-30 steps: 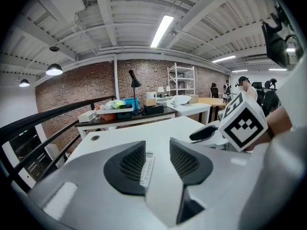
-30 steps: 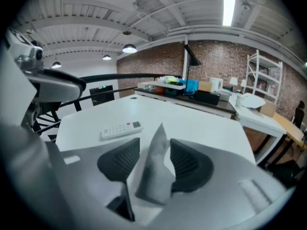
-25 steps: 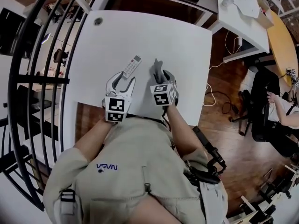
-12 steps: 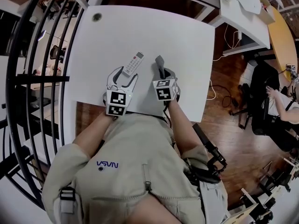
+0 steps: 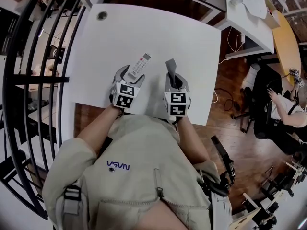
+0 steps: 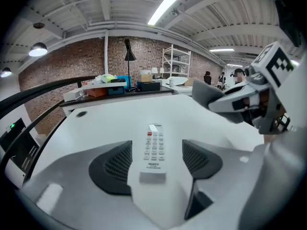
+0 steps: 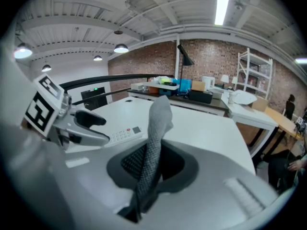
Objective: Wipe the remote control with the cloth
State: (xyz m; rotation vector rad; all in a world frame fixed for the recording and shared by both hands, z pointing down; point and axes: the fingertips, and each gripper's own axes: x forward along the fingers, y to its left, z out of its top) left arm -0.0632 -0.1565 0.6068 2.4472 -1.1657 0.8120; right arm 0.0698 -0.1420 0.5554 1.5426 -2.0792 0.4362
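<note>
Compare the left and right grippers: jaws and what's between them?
Jaws: left gripper wide, opening, straddling the remote without contact; right gripper closing, pinching the cloth. Load: left gripper holds nothing; right gripper holds the cloth upright. Both are over the white table.

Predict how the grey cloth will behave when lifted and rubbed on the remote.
Probably floppy: the cloth folds thin where the closing jaws of the right gripper pinch it. Likely light: its free end stands up unsupported.
</note>
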